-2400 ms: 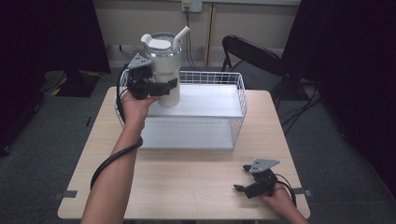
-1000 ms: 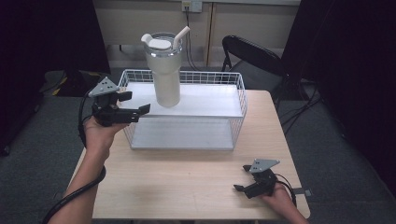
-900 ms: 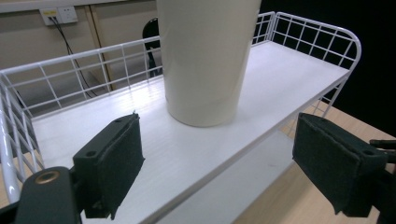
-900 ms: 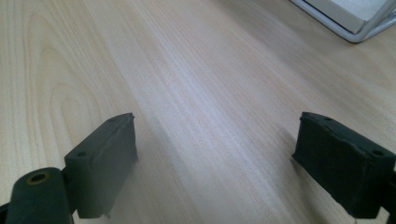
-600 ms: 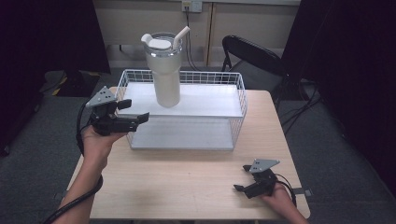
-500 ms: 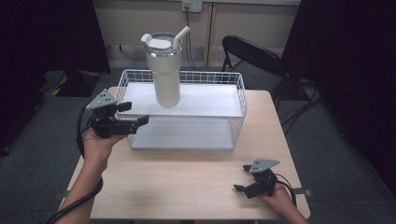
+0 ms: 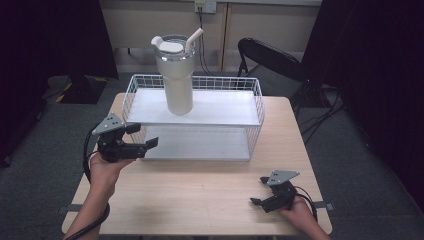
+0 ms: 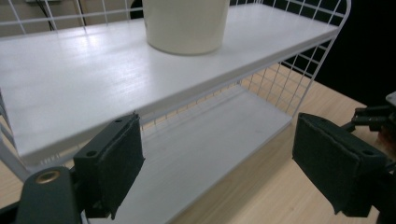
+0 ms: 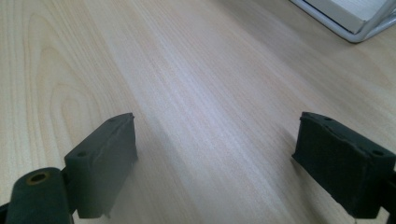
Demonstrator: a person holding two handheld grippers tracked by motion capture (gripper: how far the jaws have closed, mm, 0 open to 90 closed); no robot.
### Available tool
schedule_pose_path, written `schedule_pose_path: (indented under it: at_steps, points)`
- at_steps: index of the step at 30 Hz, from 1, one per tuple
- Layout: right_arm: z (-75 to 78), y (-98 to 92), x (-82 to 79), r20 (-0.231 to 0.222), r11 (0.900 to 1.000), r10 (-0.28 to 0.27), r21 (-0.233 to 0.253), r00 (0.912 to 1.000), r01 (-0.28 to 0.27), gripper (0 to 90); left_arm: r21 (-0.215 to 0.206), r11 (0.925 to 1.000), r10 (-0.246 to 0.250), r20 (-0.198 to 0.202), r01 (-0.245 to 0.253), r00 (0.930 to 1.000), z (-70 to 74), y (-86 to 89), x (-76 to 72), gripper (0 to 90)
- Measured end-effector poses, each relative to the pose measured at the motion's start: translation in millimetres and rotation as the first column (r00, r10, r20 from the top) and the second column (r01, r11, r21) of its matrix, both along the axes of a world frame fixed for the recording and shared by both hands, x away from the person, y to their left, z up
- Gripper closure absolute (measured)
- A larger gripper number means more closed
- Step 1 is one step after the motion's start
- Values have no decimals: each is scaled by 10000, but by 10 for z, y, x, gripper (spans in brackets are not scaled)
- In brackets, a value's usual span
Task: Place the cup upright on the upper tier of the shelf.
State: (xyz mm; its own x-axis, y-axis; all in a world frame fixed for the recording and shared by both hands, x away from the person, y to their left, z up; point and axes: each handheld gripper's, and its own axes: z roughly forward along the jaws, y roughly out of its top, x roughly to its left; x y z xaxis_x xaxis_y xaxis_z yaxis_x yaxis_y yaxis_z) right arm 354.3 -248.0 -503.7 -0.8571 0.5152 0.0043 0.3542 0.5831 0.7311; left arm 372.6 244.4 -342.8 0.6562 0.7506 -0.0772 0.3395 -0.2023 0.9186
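Note:
A cream tumbler point(image 7: 175, 75) with a lid and straw stands upright on the top shelf of a white wire rack point(image 7: 225, 107), towards its left end. My left gripper point(image 7: 148, 145) is open and holds nothing. It hovers off the rack's front left corner with its jaws pointing right. In the left gripper view the open left gripper point(image 8: 219, 172) faces the rack's two shelves point(image 8: 84, 88), with the tumbler's base point(image 8: 184, 25) above. My right gripper point(image 7: 257, 202) rests low near the table's front right edge. It is open, and in its own view the right gripper point(image 9: 215, 158) has only bare wood between its pads.
The rack sits on the far half of a light wooden table point(image 7: 200, 195). A black folding chair point(image 7: 270, 55) stands behind the table's far right corner. A corner of the rack point(image 9: 359, 18) shows at the top right of the right gripper view.
My left gripper has let go of the tumbler on the top shelf. It then drew back left, down and towards the person, to the rack's front left corner. The right gripper has not moved.

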Motion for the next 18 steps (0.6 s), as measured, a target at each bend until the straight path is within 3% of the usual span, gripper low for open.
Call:
schedule_pose_path:
  at_steps: [4, 13, 18]
  points:
    - [0, 0, 0, 6, 10000, 1, 0, 10000, -1, 122, -51, 10000, -52, -140, 51, 9999, -195, 28, -58, 159]
    - [0, 0, 0, 6, 10000, 1, 4, 10000, -1, 122, -231, 9997, -106, -513, 94, 9986, -791, 83, -218, 160]
    - [0, 0, 0, 10, 10000, 1, 2, 10000, -1, 122, -161, 9998, -135, -603, 126, 9981, -955, 78, -259, 159]
